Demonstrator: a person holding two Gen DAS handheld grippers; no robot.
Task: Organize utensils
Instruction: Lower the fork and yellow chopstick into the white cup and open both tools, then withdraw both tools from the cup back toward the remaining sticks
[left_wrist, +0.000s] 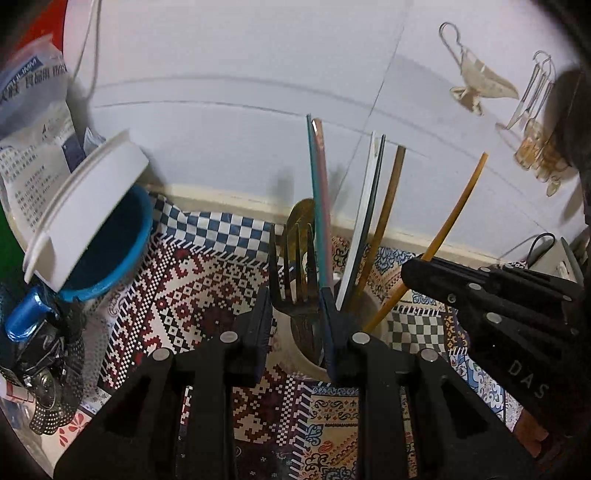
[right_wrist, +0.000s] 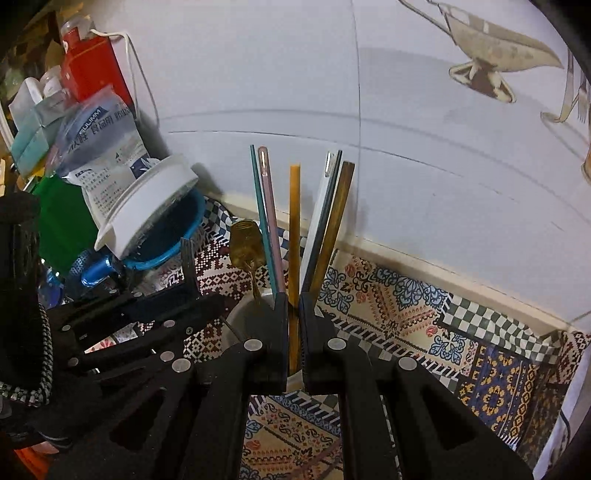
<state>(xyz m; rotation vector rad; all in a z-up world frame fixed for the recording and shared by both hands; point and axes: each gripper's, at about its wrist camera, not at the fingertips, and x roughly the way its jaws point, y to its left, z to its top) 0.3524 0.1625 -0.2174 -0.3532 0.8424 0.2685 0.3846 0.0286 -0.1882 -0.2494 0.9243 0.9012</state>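
Right hand-held gripper: jaws nearly closed, clamping the amber chopstick.
Left hand-held gripper: jaws parted around the black fork; contact unclear.
Holder cup: on patterned worktop, holding upright utensils.

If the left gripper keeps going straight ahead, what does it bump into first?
Probably the dark fork. It stands tines-up in the utensil cup, right between the left gripper's open fingers. Behind it are a gold spoon and upright handles, though depth is hard to judge.
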